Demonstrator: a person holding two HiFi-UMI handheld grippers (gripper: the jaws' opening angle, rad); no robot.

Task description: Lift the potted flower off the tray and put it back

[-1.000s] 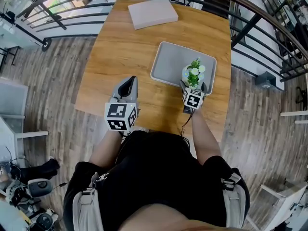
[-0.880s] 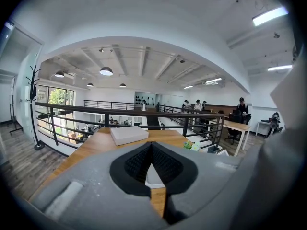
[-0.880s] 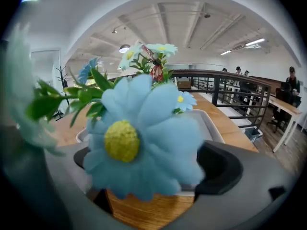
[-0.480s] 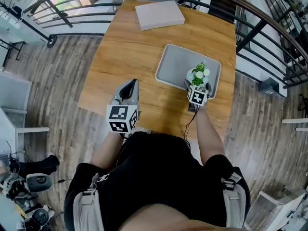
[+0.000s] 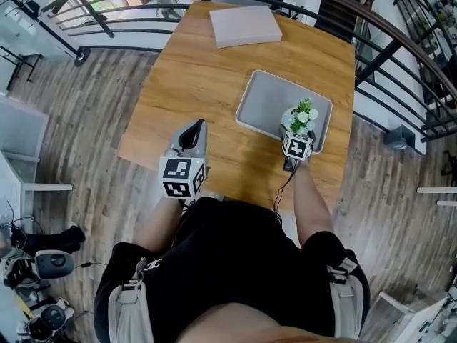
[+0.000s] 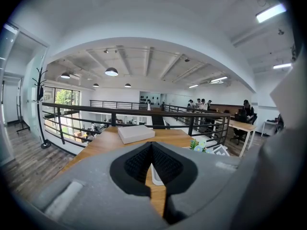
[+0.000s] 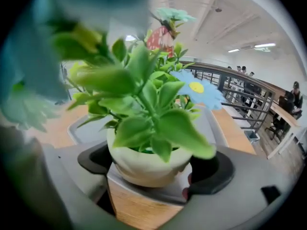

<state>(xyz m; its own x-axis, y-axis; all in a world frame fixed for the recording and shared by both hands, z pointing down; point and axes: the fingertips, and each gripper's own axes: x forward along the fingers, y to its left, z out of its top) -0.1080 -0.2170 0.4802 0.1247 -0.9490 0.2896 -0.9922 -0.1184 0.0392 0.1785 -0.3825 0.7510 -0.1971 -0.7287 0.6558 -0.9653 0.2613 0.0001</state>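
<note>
Grey left claw [image 6: 151,170], nearest the person, is closed w/ nothing in it, above the table [image 5: 193,70]. The right claw [image 7: 149,178] has just been closing, its pads now against the pale pot. The potted flower [image 5: 303,116] stands in the tray [image 5: 260,98], near-right corner. Prob. light, stiff, smooth and maybe slippery, so grip the pot body, not the soft leaves. No readable writing, just 2 marker cubes.

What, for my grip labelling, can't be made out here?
- Right tool, jaws just closing around the pot: pad contact, right gripper view, masked by blurred leaves.
- Pot's base on tray: head view, hidden by flowers.
- Distant people: left gripper view, too small.
</note>
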